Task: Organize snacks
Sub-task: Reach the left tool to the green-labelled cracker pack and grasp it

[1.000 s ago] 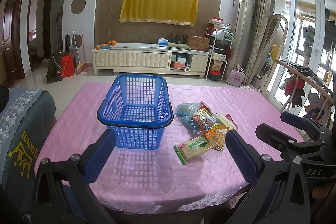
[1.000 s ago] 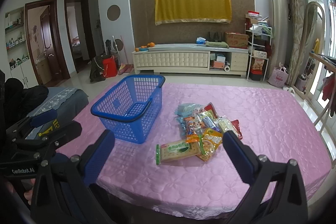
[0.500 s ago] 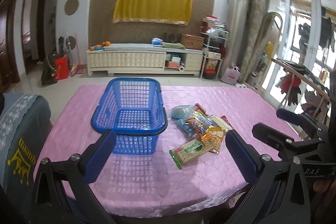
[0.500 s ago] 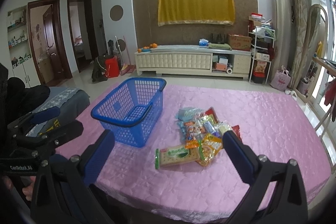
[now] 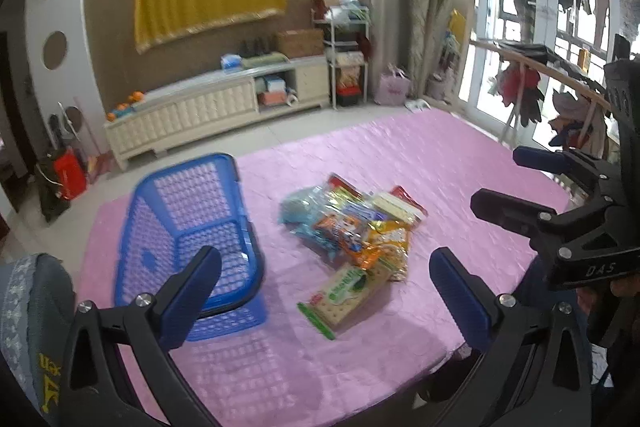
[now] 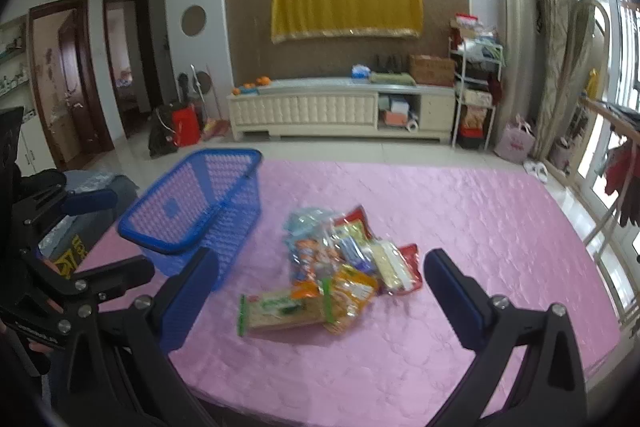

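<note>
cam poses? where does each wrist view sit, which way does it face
Left wrist: rides the left gripper, tilted, facing across the pink-clothed table; open jaws and the right gripper show.
Right wrist: rides the right gripper, facing the yellow wall drape; open jaws and the left gripper show.
Shared: blue plastic mesh basket, pile of snack packets.

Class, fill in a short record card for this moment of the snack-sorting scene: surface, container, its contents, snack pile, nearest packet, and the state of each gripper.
surface: table with pink cloth
container: blue basket, left of the snacks, upright on the cloth
basket contents: none visible
snack pile: snack packets heaped together on the cloth, outside the basket
nearest packet: green-labelled cracker packet, at the front of the heap
left gripper: open, holding nothing
right gripper: open, holding nothing
</note>
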Motion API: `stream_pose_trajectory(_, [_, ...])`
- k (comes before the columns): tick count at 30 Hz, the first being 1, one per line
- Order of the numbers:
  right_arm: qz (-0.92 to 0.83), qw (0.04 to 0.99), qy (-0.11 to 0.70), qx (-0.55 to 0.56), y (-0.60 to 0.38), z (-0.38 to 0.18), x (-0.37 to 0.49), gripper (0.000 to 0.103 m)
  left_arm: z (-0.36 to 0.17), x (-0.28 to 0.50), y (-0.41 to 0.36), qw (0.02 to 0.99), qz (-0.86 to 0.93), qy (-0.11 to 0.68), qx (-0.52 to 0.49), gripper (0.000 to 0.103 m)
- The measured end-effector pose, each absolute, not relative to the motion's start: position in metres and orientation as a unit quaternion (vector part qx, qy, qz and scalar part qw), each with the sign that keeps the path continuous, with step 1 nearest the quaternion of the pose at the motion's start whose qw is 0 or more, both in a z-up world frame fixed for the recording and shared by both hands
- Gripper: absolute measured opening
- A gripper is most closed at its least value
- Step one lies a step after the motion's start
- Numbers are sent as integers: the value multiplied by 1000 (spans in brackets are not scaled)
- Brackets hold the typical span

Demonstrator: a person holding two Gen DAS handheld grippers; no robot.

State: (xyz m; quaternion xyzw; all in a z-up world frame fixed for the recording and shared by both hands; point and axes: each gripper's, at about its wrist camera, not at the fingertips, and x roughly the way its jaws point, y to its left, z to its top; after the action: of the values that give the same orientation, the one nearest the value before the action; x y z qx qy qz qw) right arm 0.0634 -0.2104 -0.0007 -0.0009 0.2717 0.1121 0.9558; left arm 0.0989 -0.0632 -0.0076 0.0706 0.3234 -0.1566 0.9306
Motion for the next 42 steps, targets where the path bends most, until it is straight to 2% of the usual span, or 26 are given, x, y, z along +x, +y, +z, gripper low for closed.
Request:
stream_pose_trajectory(19, [119, 900, 417, 32, -266, -114, 113, 103, -108, 170, -123, 857, -234, 446, 111, 103])
stream_pose_trajectory(32, [130, 884, 447, 47, -265, -150, 138, 103, -160, 215, -126, 827, -250, 482, 146, 103])
stream_pose_trajectory(37, [133, 880, 454, 46, -265, -156, 145, 103, -179, 226, -121, 816, -243, 509, 126, 103])
stream_pose_trajectory(40, [128, 879, 457, 42, -268, -157, 143, 103, -185, 225, -115, 815, -245, 512, 115, 96])
stream_pose_trajectory(41, [126, 879, 459, 40, -268, -158, 142, 103, -183, 222, -114, 818, -246, 507, 117, 90])
stream_pose_trajectory(42, [125, 878, 460, 39, -269, -158, 141, 103, -181, 220, -114, 819, -248, 504, 119, 80])
